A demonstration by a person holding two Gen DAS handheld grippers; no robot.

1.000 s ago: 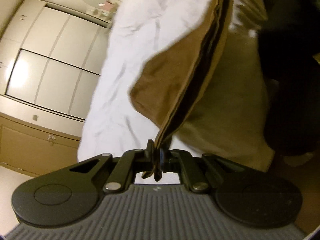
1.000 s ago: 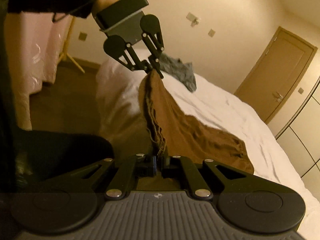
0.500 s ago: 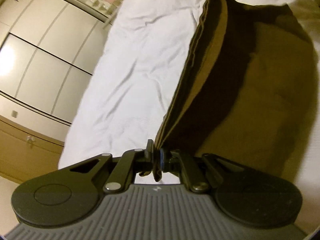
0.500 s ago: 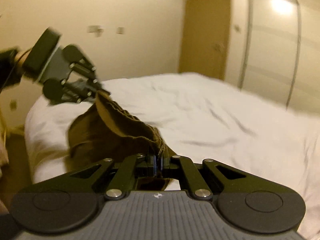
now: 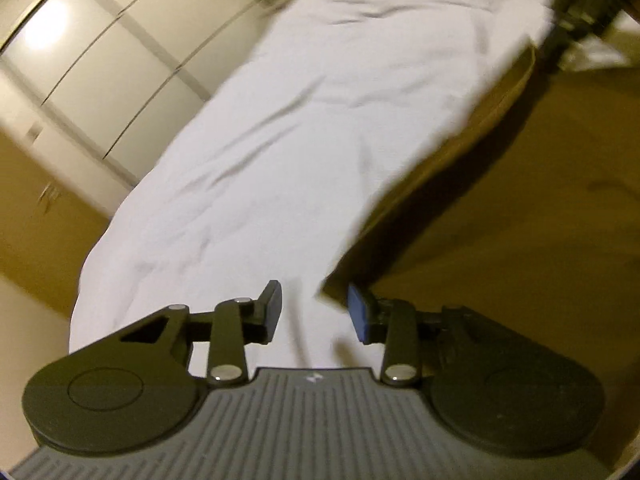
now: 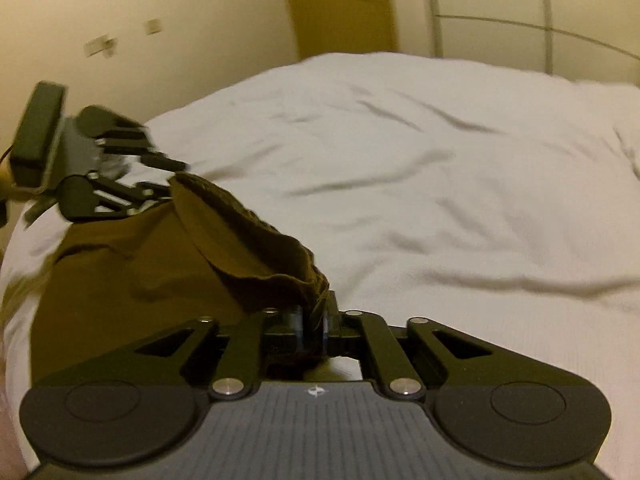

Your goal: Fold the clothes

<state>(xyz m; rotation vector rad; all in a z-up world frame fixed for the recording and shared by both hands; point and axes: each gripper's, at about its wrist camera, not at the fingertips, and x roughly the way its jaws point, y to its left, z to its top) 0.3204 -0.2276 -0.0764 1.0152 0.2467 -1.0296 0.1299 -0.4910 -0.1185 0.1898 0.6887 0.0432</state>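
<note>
Brown cloth: a garment (image 6: pixel 132 276) lies on the bed's near-left part, most of it flat on the sheet, one thick hemmed edge raised toward the right gripper.
Left gripper: in its own view the left gripper (image 5: pixel 314 312) has its fingers spread wide with nothing between them; it hangs over the white bed (image 5: pixel 280 140) just beside the garment's (image 5: pixel 520 200) edge. The right wrist view shows it at the far-left end of the cloth, blurred, close to that corner but not clamping it.
Right gripper: the right gripper (image 6: pixel 316 326) has its fingers pressed together on the bunched hem at the cloth's near end, holding it slightly above the sheet.
Step in hand: my reading is that a fold is being laid down, one end let go and the other yet held. Whether this is a middle fold or the last one, the pictures do not settle.
Next move: likely needs the right end lowered flat so the layers line up, then a smoothing of the ridge along the hem.
Background: pale wardrobe doors (image 5: pixel 100 60) and a wooden door (image 6: pixel 340 4) stand beyond the bed.
Writing: none readable; only a small pale emblem on each gripper's grey ribbed body.
</note>
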